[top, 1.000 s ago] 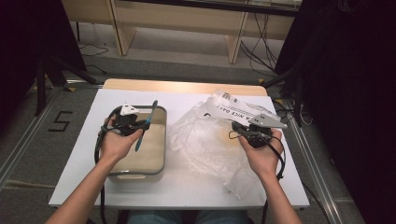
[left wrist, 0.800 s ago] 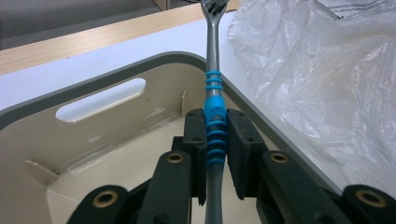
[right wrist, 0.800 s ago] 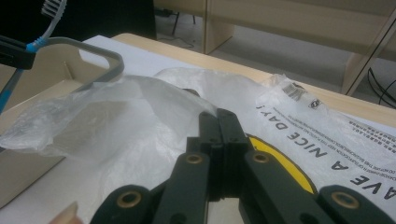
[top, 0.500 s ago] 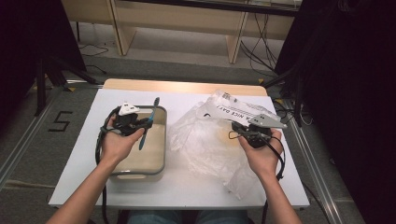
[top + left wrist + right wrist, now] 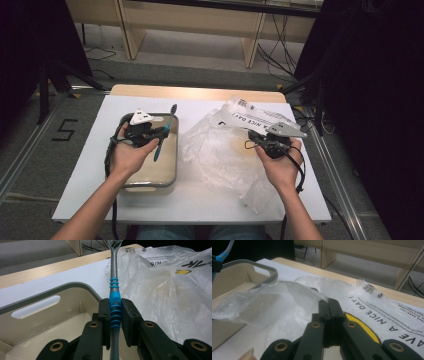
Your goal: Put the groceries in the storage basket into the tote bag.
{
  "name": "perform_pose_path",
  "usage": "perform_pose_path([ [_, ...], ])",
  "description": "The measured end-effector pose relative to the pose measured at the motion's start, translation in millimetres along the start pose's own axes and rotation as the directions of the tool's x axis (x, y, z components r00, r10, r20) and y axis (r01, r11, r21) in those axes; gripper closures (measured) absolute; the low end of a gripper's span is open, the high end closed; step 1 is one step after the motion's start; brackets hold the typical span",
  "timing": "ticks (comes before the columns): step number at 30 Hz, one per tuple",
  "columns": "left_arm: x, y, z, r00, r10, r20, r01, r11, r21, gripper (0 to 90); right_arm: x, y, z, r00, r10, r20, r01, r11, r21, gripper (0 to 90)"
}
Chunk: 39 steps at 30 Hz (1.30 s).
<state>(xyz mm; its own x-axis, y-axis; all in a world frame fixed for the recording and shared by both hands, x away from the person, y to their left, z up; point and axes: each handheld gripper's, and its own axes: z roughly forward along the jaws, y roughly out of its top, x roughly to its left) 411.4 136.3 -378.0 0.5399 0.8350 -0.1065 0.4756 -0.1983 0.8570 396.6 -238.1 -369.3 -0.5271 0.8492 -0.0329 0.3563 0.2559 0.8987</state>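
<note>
My left gripper (image 5: 160, 131) is shut on a grey toothbrush (image 5: 164, 129) with blue grip rings, held over the beige tray (image 5: 150, 184). In the left gripper view the pads (image 5: 125, 312) clamp the blue ribbed handle and the toothbrush (image 5: 113, 277) points up and away, bristle head at the top. My right gripper (image 5: 251, 138) rests at the right side of a crumpled clear plastic bag (image 5: 220, 155). Its jaws (image 5: 328, 302) are closed tight together, and a fold of the plastic bag (image 5: 274, 302) rises to their tips.
The tray (image 5: 75, 286) has a grey rim and a slot handle, and looks empty inside. The bag (image 5: 162, 290) carries black print and a yellow mark. A white board covers the table (image 5: 200, 205); wooden shelving and cables lie beyond.
The left gripper and its toothbrush have drifted slightly to the right. The right gripper and the bag have stayed put.
</note>
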Motion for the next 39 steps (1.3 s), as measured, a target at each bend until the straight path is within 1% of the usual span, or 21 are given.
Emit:
perform_pose_path([
  [10,-11.4,3.8,-2.2,0.9994,0.014,0.031,-0.014,0.9998,-0.013,78.3,0.3,0.0,0.0,1.0000,0.002,-0.001,-0.002,1.000,-0.001,90.0],
  [13,-14.9,5.2,-3.0,0.9986,0.020,0.049,-0.020,0.9997,-0.011,78.3,0.5,-0.1,0.2,1.0000,0.004,0.000,-0.004,1.000,-0.001,90.0],
  [18,-20.0,7.3,-4.6,0.9977,0.035,0.058,-0.035,0.9993,-0.017,78.3,0.0,0.0,0.0,1.0000,0.001,0.001,-0.001,1.000,-0.003,90.0],
  [21,-23.3,8.2,-5.6,0.9972,0.037,0.065,-0.036,0.9992,-0.021,78.3,0.1,0.2,-0.1,1.0000,0.001,0.000,-0.001,1.000,-0.001,90.0],
  [30,-34.4,11.4,-7.1,0.9940,0.057,0.093,-0.055,0.9982,-0.024,78.3,0.2,0.1,0.1,1.0000,0.002,-0.001,-0.002,1.000,-0.002,90.0],
  [33,-37.6,11.2,-6.2,0.9932,0.052,0.104,-0.050,0.9986,-0.019,78.3,0.4,0.1,0.1,1.0000,0.002,0.000,-0.002,1.000,-0.001,90.0],
  [39,-44.1,11.8,-4.4,0.9909,0.070,0.115,-0.068,0.9975,-0.019,78.3,0.3,0.2,0.1,1.0000,0.004,-0.003,-0.004,1.000,0.000,90.0],
])
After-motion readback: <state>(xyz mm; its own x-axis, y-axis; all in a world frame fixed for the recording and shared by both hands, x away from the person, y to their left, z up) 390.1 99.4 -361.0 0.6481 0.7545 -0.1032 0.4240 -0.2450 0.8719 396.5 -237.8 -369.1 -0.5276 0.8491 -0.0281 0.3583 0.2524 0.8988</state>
